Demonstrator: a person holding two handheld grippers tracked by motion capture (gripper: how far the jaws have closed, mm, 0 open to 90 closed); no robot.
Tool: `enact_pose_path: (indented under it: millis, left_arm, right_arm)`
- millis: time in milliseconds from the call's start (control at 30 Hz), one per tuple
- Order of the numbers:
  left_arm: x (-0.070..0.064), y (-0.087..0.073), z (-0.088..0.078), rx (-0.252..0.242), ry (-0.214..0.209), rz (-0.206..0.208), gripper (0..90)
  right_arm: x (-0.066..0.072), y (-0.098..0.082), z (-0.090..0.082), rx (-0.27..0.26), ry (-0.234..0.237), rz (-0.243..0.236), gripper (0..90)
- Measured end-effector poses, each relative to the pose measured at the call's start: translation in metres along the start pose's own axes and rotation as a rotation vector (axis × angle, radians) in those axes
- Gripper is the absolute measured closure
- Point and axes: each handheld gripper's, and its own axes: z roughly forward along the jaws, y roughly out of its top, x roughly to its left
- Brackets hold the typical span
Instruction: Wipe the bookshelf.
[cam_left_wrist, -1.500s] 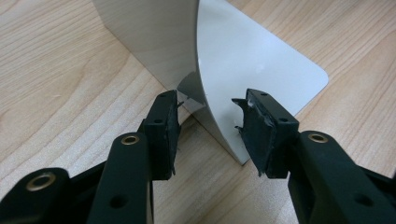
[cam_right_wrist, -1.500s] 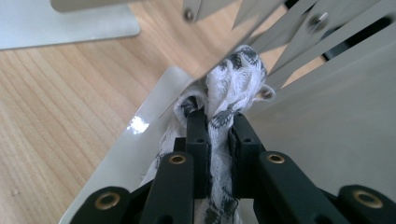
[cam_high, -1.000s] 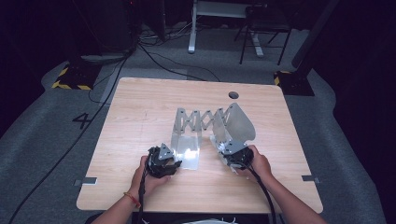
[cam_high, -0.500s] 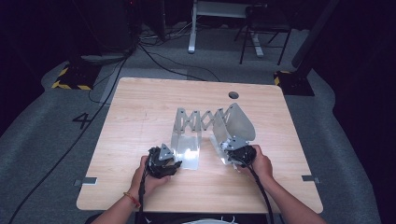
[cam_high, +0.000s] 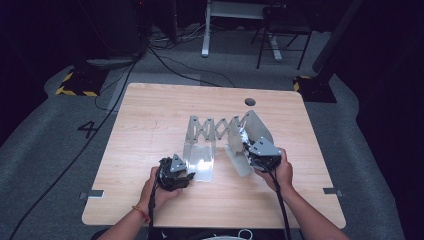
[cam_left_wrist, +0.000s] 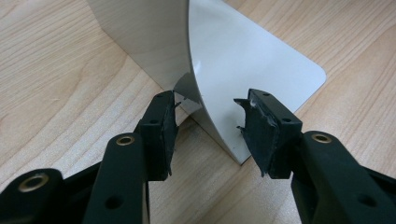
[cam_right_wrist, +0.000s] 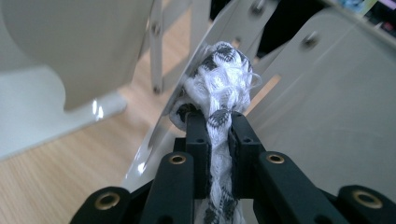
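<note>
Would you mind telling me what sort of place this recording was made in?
Probably a lab or studio: a wooden table on grey carpet, cables across the floor, hazard-taped stand bases, dark surroundings.

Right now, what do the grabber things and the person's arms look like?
Both grippers, left and right, are black, with brass-coloured rivets on the jaws. The right carries a grey three-cornered plate. Black cables trail back. The arms are bare, with an orange-red wristband on the left.

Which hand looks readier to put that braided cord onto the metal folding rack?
The right. The right gripper is shut on the black-and-white cord, close against the rack. The left gripper is open around the rack's left plate, seemingly to steady it.
</note>
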Motion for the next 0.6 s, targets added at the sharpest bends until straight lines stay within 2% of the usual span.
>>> enact_pose_path:
  millis: [100,167,200,267,400,500,600]
  left_arm:
    - [0.000,0.000,0.000,0.000,0.001,0.001,53.9]
    - [0.000,0.000,0.000,0.000,-0.002,-0.001,53.9]
    - [0.000,0.000,0.000,0.001,-0.003,-0.002,54.0]
    - [0.000,0.000,0.000,0.001,-0.003,-0.002,54.0]
    - [0.000,0.000,0.000,0.001,-0.003,-0.001,53.9]
    - [0.000,0.000,0.000,0.001,-0.002,0.000,53.8]
    - [0.000,0.000,0.000,0.001,-0.001,0.001,53.8]
  right_arm:
    - [-0.007,0.009,-0.012,-0.073,-0.001,0.025,81.6]
    - [-0.011,0.013,-0.018,-0.104,0.001,0.052,81.6]
    - [-0.011,0.014,-0.019,-0.109,-0.003,0.046,81.6]
    - [-0.009,0.014,-0.018,-0.101,0.001,0.036,81.6]
    - [-0.002,0.007,-0.007,-0.065,0.043,0.029,81.5]
    - [0.007,0.000,0.002,-0.036,0.079,0.025,81.5]
    - [0.017,-0.009,0.011,0.003,0.111,0.002,81.5]
